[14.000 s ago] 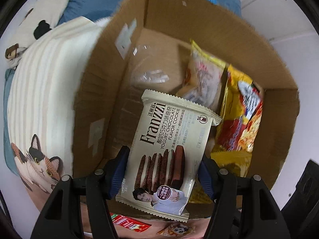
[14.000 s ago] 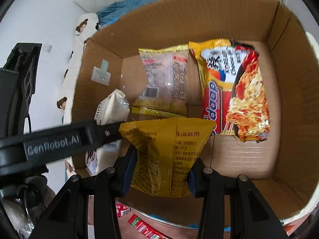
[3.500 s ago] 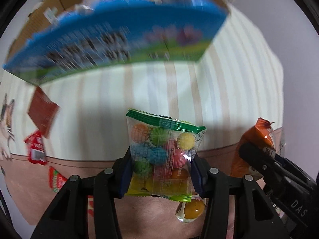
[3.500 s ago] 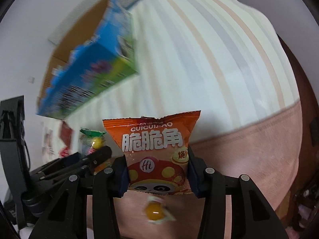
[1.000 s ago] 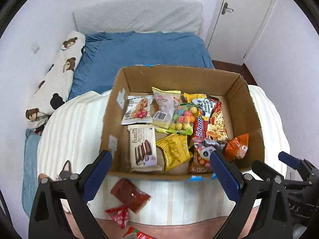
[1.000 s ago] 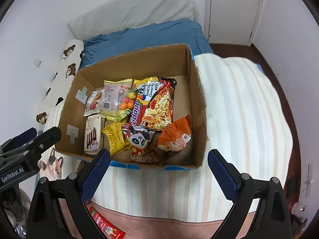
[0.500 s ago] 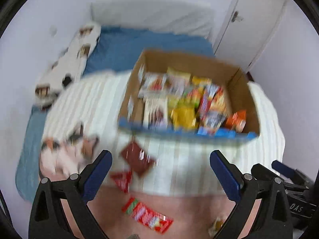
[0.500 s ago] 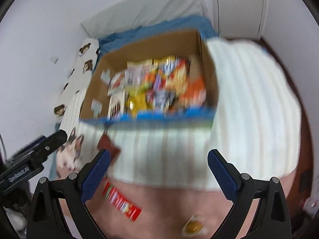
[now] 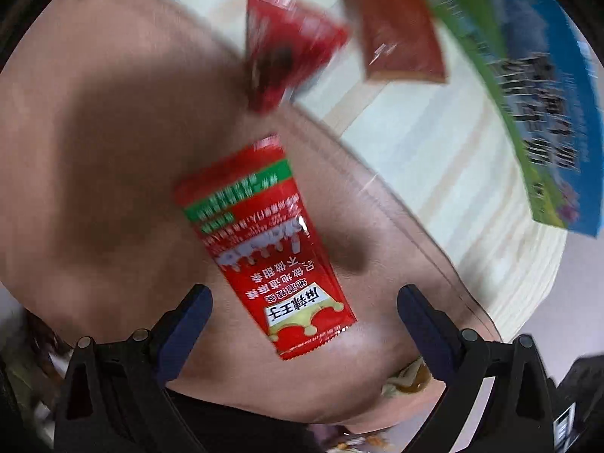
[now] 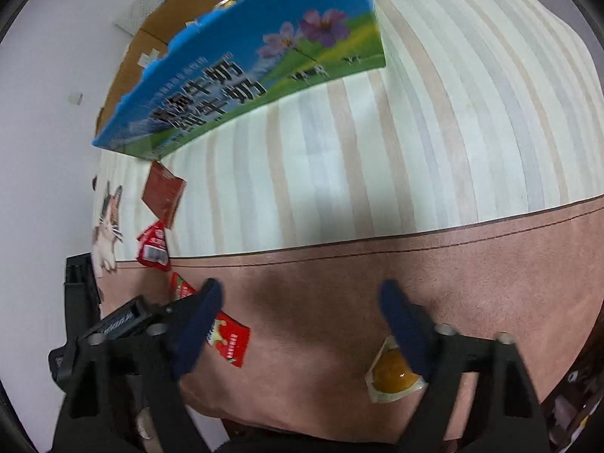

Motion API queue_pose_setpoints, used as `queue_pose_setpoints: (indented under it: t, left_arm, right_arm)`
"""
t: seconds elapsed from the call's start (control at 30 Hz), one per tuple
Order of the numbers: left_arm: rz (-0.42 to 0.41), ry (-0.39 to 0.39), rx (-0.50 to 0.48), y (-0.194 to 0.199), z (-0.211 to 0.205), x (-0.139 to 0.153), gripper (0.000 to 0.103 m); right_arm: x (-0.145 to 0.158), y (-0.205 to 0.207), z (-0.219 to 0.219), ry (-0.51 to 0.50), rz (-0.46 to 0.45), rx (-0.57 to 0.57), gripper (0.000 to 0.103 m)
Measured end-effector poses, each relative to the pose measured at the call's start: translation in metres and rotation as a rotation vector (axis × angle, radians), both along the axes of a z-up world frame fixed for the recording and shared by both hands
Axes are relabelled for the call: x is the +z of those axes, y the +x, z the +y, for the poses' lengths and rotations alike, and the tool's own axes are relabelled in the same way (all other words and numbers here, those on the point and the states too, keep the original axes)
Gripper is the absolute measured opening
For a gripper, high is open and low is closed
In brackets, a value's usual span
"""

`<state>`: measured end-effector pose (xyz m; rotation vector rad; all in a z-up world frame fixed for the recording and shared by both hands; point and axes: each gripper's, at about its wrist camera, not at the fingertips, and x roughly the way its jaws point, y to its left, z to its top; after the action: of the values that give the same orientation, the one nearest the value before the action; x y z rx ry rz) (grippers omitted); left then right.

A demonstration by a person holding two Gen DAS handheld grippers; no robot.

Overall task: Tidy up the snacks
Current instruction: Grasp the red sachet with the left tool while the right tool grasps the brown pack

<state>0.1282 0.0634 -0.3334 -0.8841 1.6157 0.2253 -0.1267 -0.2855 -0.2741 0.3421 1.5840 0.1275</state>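
Pink bedspread (image 9: 113,120): left hand-held gripper (image 9: 304,311) agape over seemingly untouched red sachet (image 9: 264,249); right (image 10: 298,311) closing, empty.

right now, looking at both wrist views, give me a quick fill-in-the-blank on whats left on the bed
1. The long red snack sachet lies on the ____ band of the blanket.
2. The left hand-held gripper holds ____.
3. The clear packet beside the right hand-held gripper holds something ____ in colour.
4. The printed side of the cardboard box is mostly ____.

Missing words: pink-brown; nothing; orange-yellow; blue
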Motion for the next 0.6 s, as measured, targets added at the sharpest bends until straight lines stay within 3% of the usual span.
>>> queue_pose_setpoints:
  t: [0.1,0.17,0.23,0.3,0.47,0.6]
  left_arm:
    - [0.007,0.005,0.018,0.001,-0.012,-0.014,0.100]
    - [-0.005,0.060,-0.001,0.002,-0.019,-0.015,0.092]
    - [-0.028,0.110,-0.037,0.001,-0.024,-0.010,0.070]
    - [-0.051,0.137,-0.070,-0.001,-0.026,-0.005,0.061]
    - [-0.089,0.228,-0.144,-0.005,-0.014,0.006,0.060]
    - [-0.102,0.281,-0.186,-0.004,0.006,0.014,0.060]
  right_arm:
    - [-0.005,-0.002,0.004,0.004,0.006,0.017,0.081]
    - [-0.005,-0.002,0.009,0.000,0.005,0.036,0.081]
    - [-0.006,-0.002,0.013,0.004,0.009,0.062,0.081]
    - [-0.008,0.001,0.020,0.004,0.011,0.091,0.081]
    - [-0.013,0.017,0.048,0.020,0.006,0.208,0.081]
    - [-0.013,0.044,0.097,0.020,-0.046,0.331,0.081]
